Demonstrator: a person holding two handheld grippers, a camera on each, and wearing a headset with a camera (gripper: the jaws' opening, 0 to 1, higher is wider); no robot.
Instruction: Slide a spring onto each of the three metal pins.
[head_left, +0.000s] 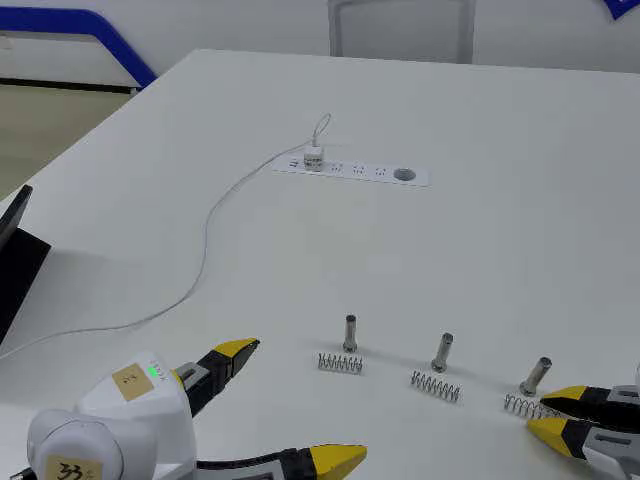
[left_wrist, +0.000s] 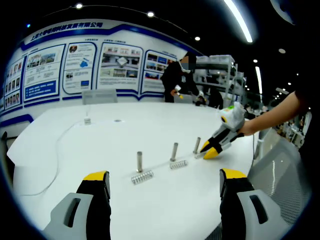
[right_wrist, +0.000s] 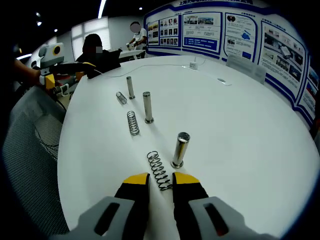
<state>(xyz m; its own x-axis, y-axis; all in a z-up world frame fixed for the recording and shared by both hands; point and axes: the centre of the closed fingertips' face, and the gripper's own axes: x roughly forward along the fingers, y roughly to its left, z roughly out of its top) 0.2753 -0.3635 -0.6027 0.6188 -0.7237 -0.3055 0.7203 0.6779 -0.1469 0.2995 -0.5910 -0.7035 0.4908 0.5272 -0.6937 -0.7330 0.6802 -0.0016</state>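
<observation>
Spring (right_wrist: 156, 168) ends between narrowly parted jaws of right gripper (right_wrist: 161, 178).

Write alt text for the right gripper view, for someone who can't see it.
The right gripper, jaws slightly apart, straddles the end of the near spring, which lies on a white table beside the upright near pin. Beyond, a middle pin and a far pin stand upright, with a middle spring and a far spring lying beside them.
</observation>
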